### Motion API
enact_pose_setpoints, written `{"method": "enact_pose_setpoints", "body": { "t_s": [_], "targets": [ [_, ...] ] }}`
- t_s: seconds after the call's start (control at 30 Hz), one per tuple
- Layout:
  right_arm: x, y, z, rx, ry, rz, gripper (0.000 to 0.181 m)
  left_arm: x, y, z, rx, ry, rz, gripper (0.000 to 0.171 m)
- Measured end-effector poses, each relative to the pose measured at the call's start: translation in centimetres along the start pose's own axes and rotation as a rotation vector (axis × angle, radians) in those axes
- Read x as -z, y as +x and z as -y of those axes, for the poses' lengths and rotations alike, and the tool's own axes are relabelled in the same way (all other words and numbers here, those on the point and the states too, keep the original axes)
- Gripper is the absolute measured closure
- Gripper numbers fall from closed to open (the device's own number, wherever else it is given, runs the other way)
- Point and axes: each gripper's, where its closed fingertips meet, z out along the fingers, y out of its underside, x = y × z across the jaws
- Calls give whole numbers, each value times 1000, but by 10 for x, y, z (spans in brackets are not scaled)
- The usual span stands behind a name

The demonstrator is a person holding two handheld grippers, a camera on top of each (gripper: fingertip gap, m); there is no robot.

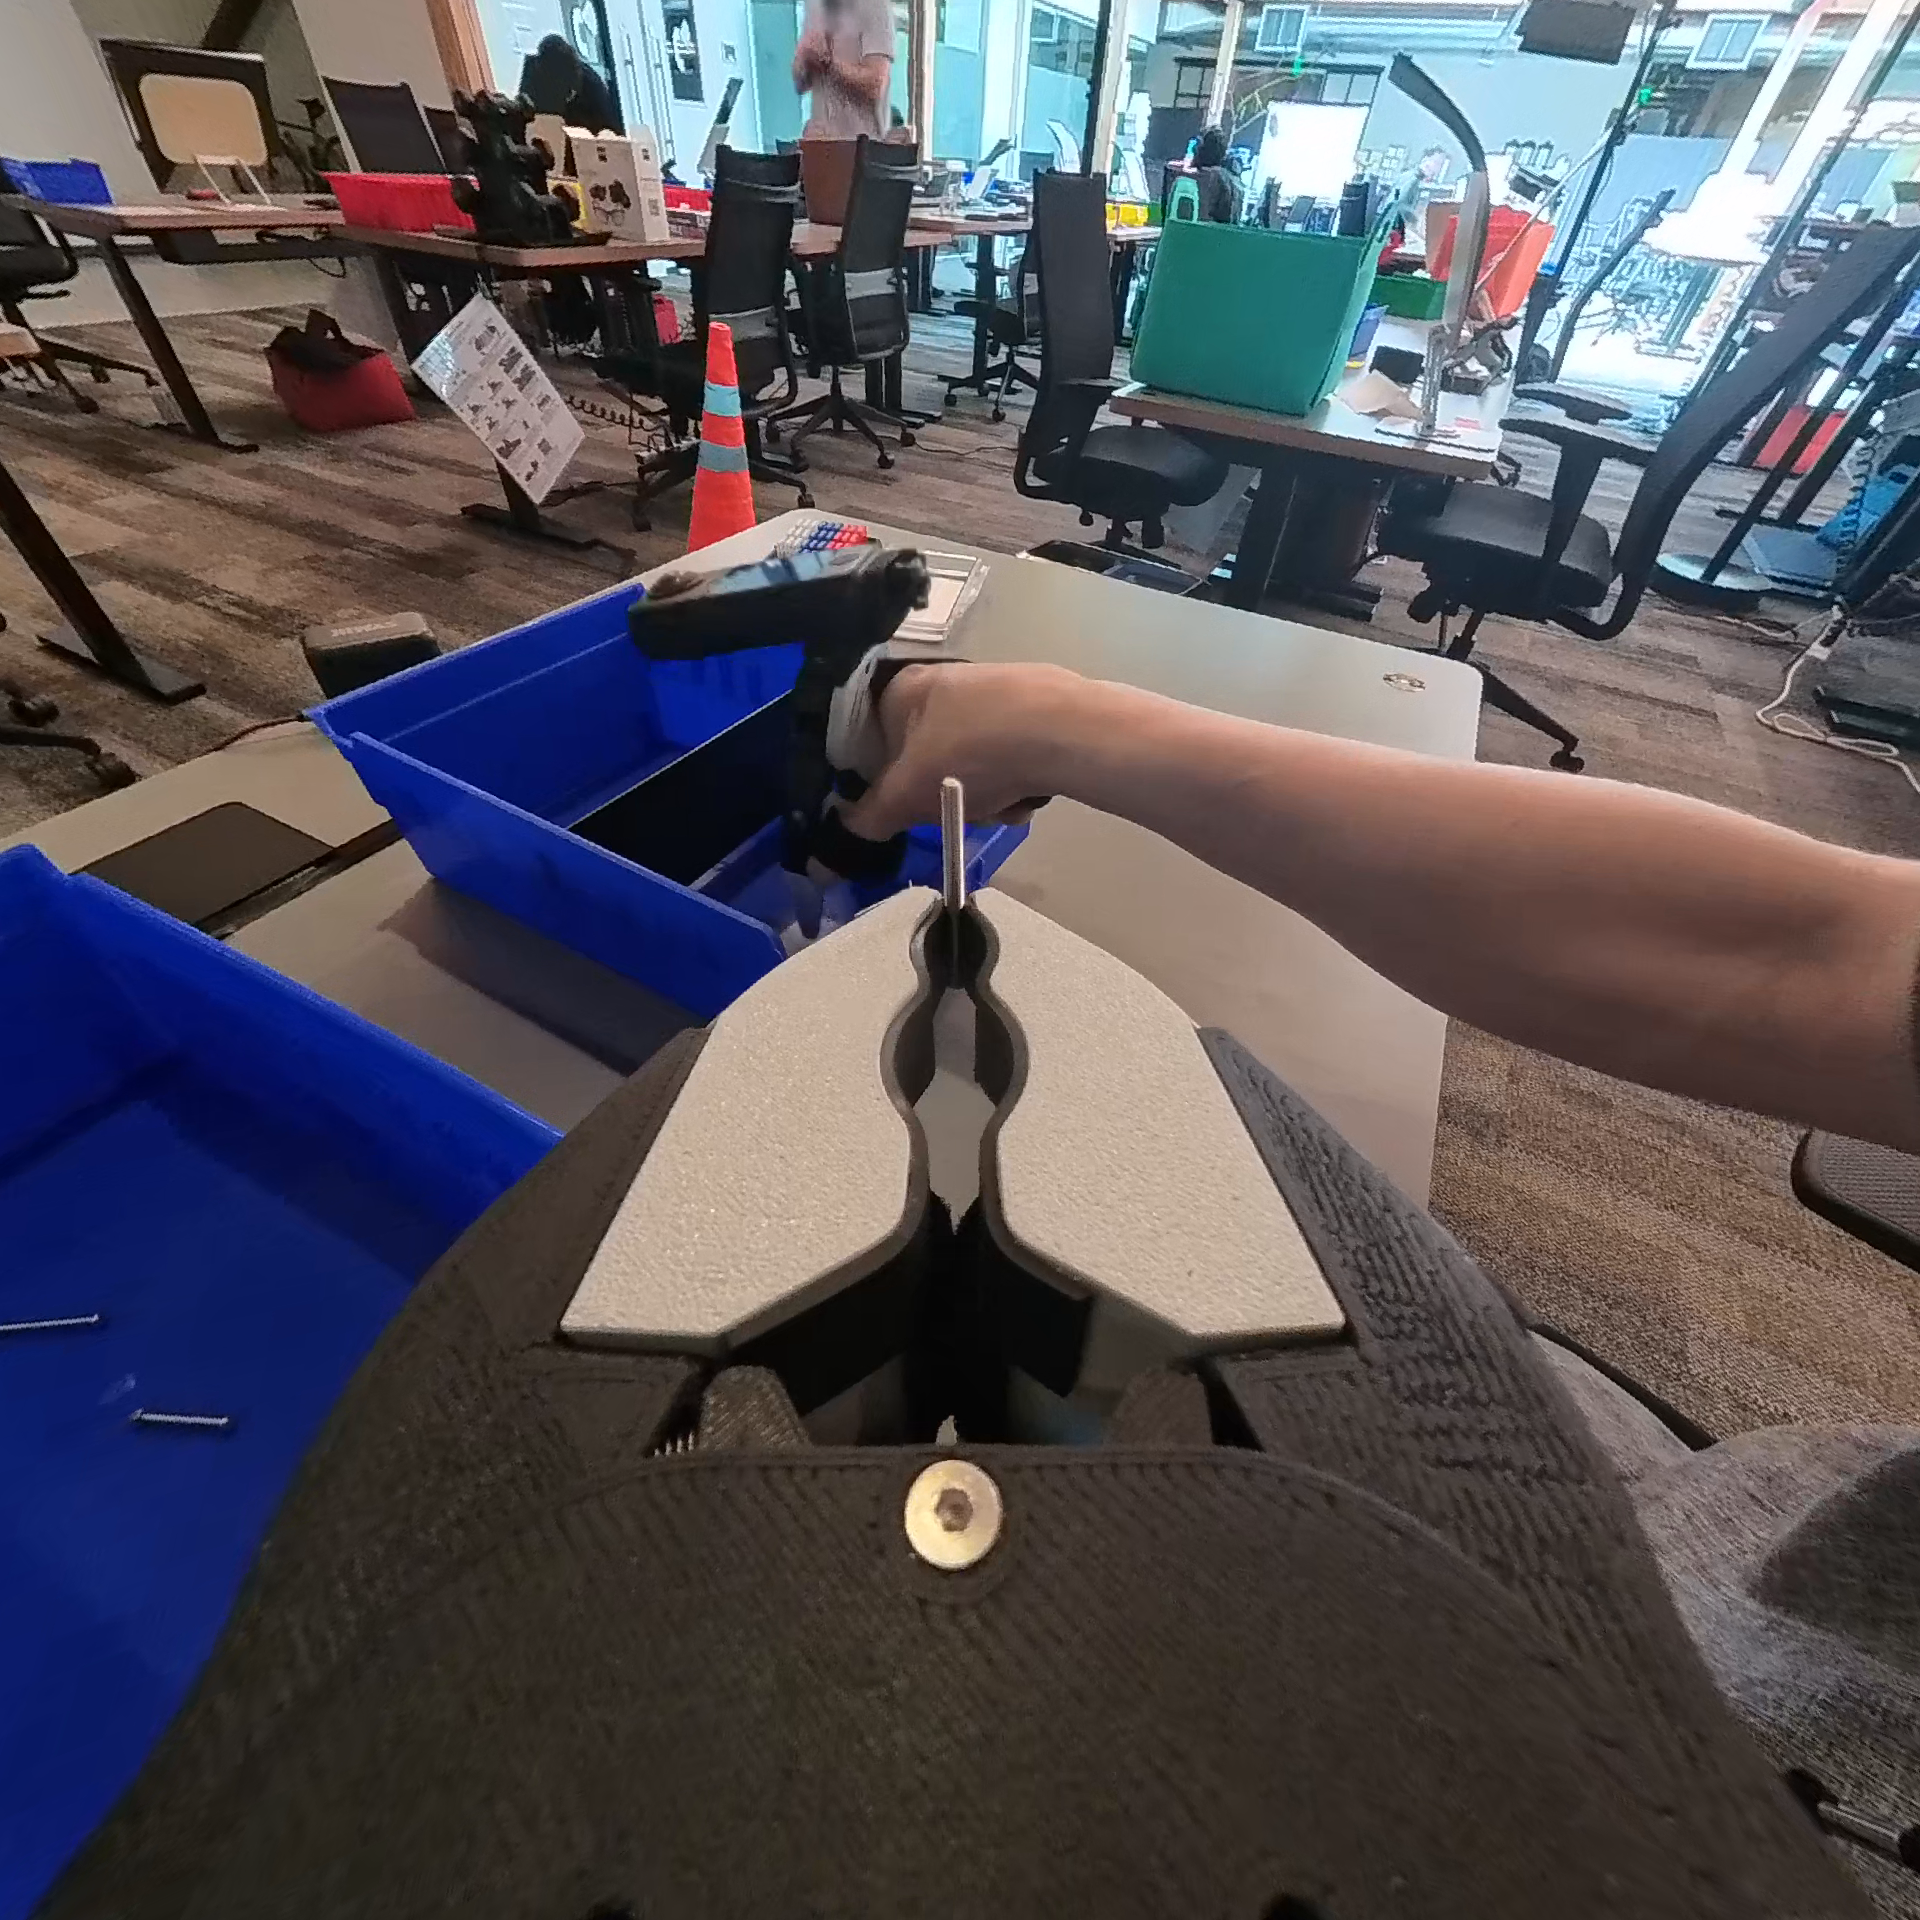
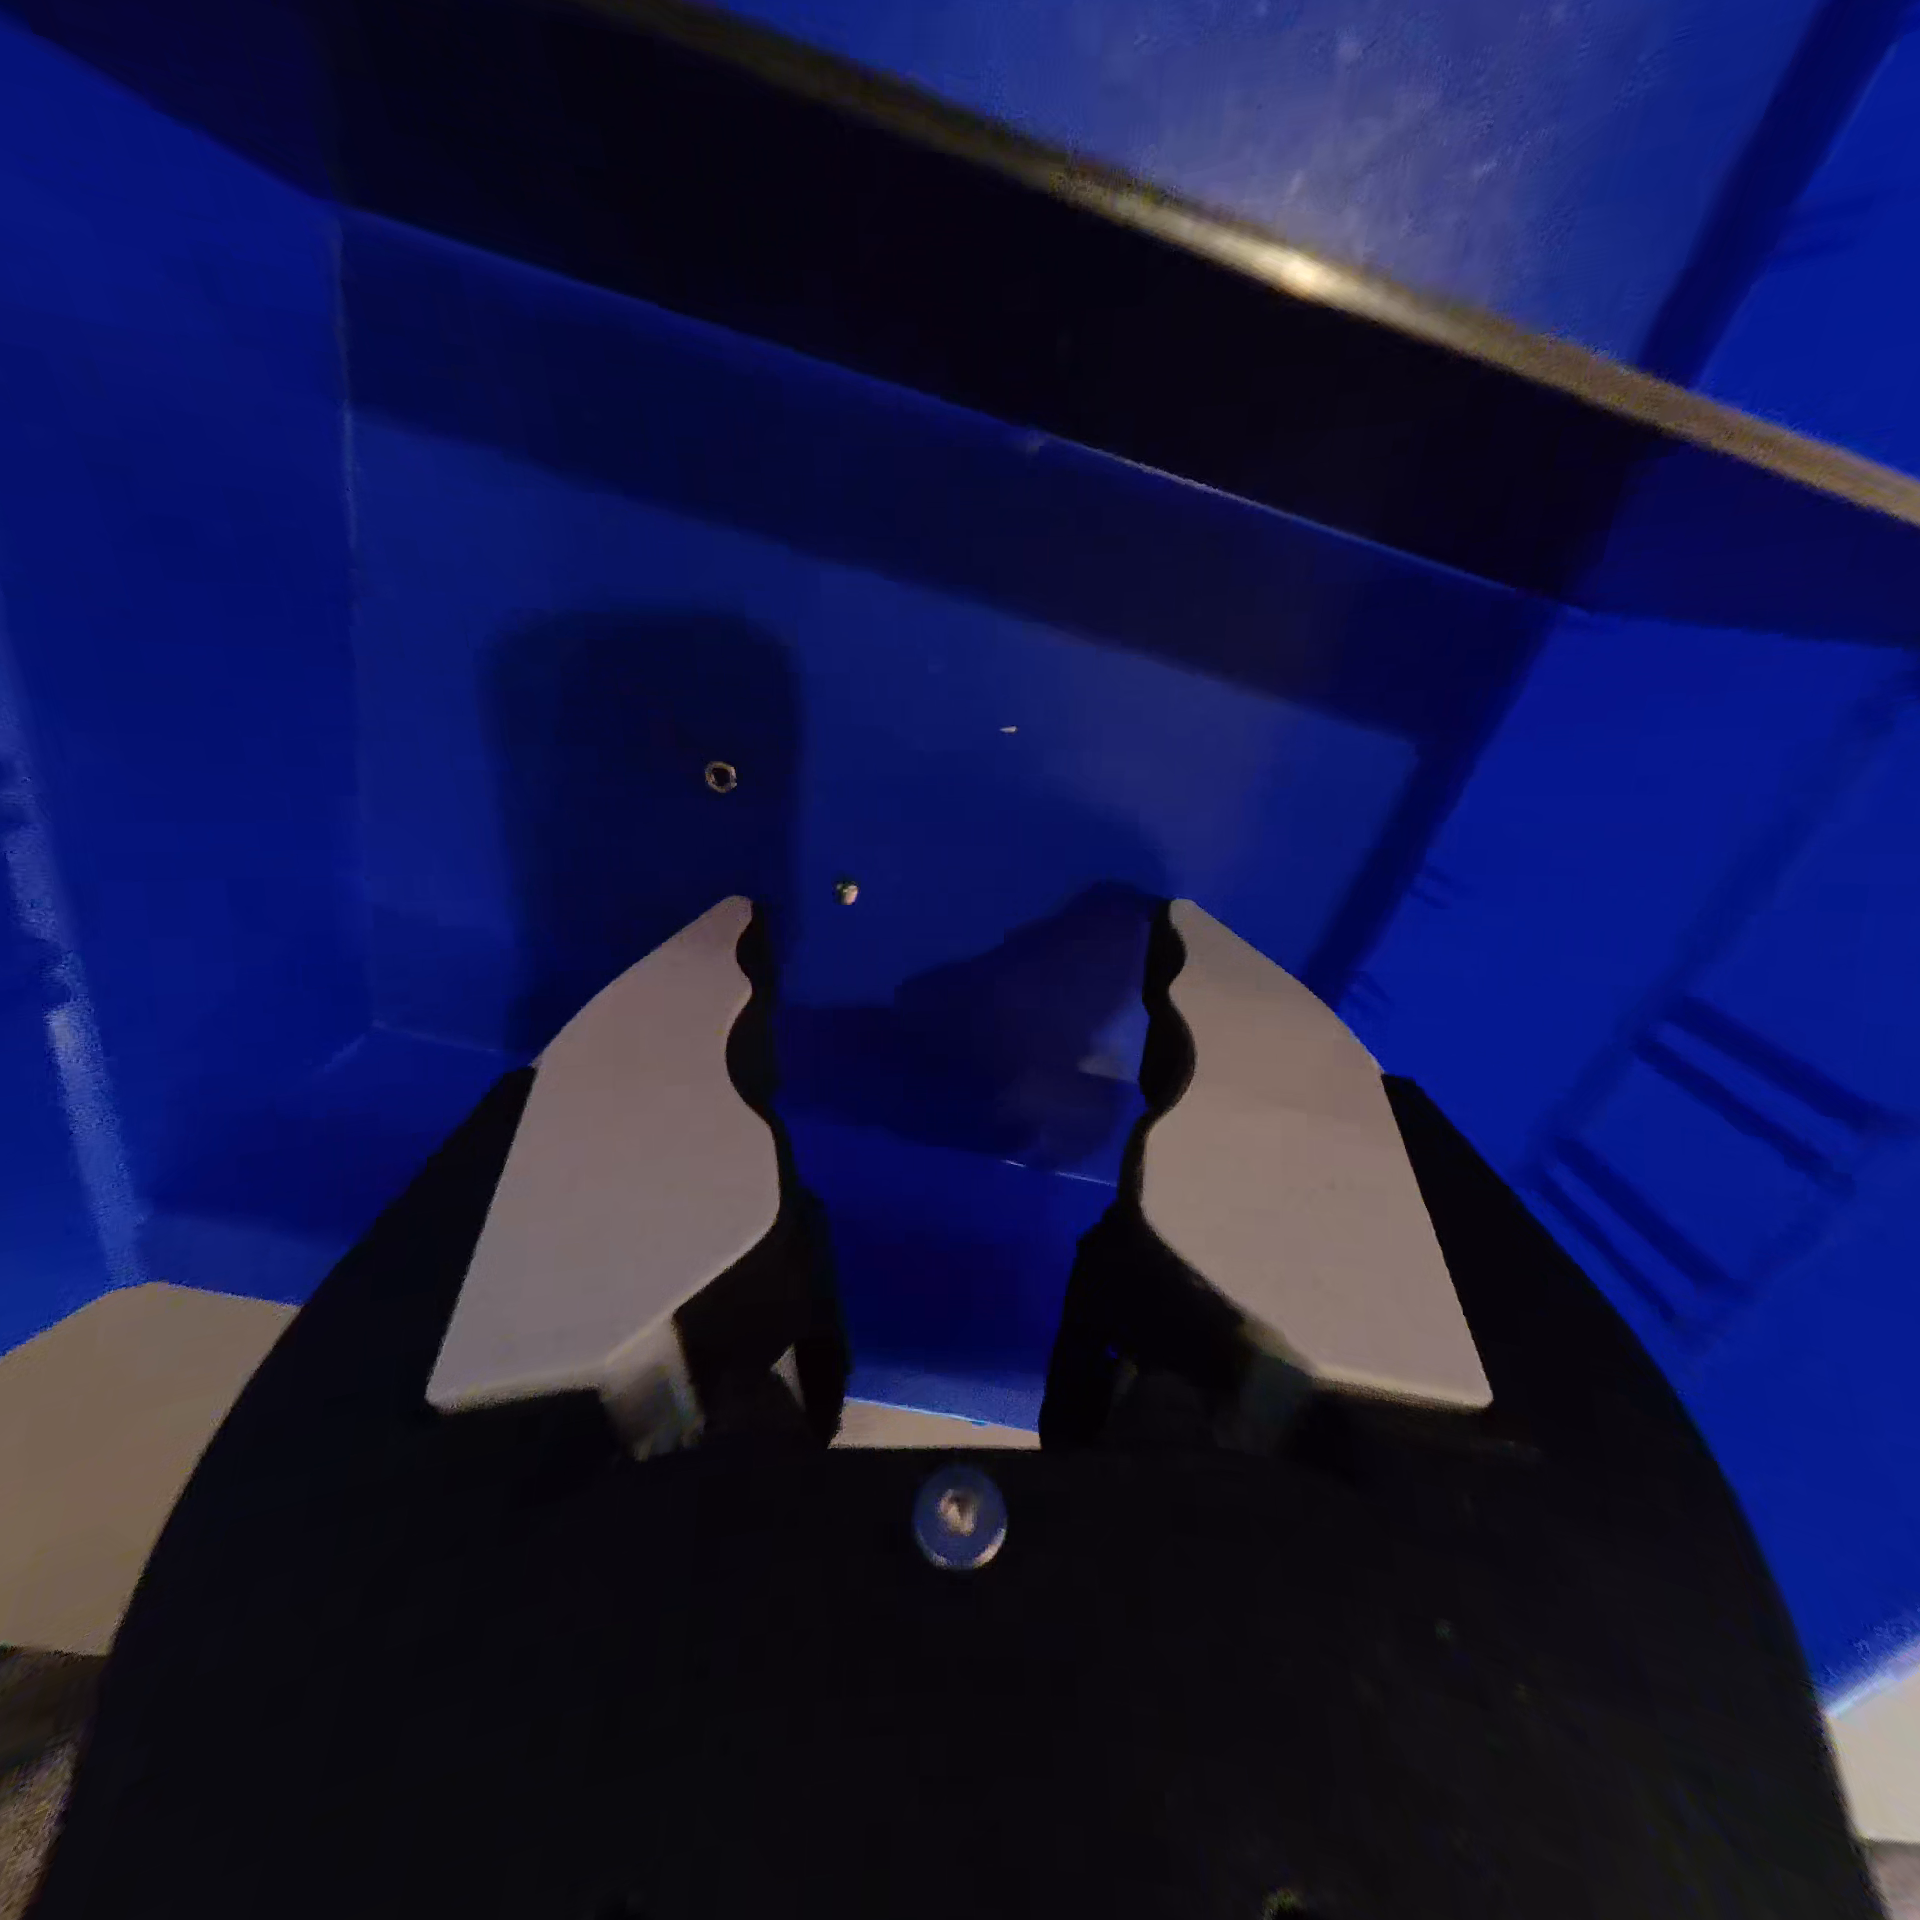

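Observation:
My left gripper [image 1: 951,914] is shut on a thin threaded metal bolt [image 1: 951,842] that stands upright out of its tips, above the grey table [image 1: 1195,665]. My right gripper [image 2: 954,914] is open and empty, pointing down inside a blue bin [image 2: 1039,582]. Two small metal nuts lie on the bin floor just ahead of its left finger: one hex nut [image 2: 719,775] and a second nut [image 2: 847,891]. In the left wrist view the right gripper [image 1: 821,894] shows farther off, held by a hand, dipping into that blue bin [image 1: 499,748].
A second blue bin [image 1: 156,1143] at the near left holds two loose bolts, one [image 1: 47,1325] and another [image 1: 179,1419]. A clear plastic case [image 1: 940,597] sits at the table's far end. An orange cone [image 1: 722,442], office chairs and desks stand beyond. Left tips to right tips: about 30 centimeters.

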Motion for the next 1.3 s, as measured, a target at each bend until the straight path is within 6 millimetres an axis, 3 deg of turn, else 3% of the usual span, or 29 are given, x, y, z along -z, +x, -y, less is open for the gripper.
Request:
{"method": "enact_pose_setpoints", "body": {
  "t_s": [0.27, 0.4, 0.77, 1.0, 1.17, 1.3],
  "targets": [
    [12, -2, 5, -15, 61, 48, 114, -2, 0, -3, 5, -10, -4, 170],
    [27, -16, 5, -16, 156, 135, 116, -8, -1, -12, 30, -50, -22, 170],
    [138, -92, -21, 93, 780, 566, 135, -24, -1, -23, 36, -101, -21, 169],
    [233, -150, -68, 362, 1190, 874, 145, -31, -2, -12, 45, -76, -17, 170],
    [253, -175, -93, 492, 1289, 971, 154, -35, 6, -8, 40, -65, -31, 170],
    [248, -186, -96, 509, 1261, 1005, 155, -36, 13, -8, 36, -64, -45, 170]
  ]
}}
